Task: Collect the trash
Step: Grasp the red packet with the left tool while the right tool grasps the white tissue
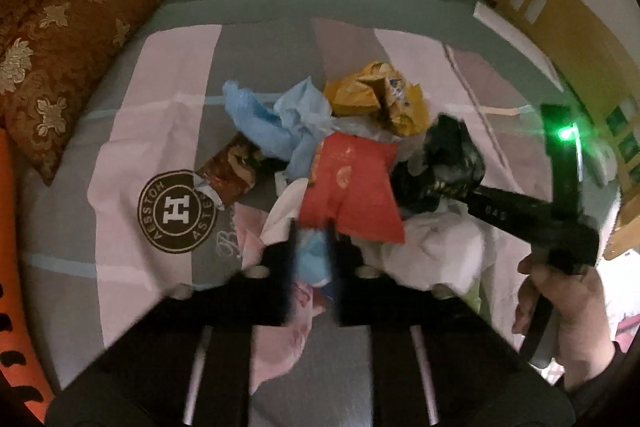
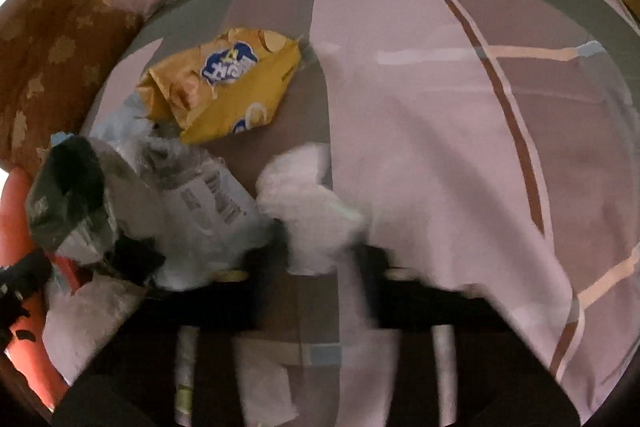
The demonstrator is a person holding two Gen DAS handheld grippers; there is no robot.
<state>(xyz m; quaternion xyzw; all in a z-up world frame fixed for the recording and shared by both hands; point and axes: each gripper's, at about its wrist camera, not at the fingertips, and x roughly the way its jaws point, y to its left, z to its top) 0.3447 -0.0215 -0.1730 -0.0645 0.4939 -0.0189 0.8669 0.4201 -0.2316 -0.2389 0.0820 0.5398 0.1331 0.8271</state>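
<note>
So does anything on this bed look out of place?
Yes: a heap of crumpled trash sits mid-bed, including a yellow chip bag, red wrapper, blue tissue and white tissue. Litter doesn't belong on bedding.

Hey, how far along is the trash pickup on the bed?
Done: nothing visibly; no bin shows, and the pile sits on the bed. In hand: left tongs are shut at the pile's near edge, under the red packet; right tongs straddle a white tissue, grip unclear through blur. Left: yellow chip bag, blue plastic, black wrapper and the rest.
</note>
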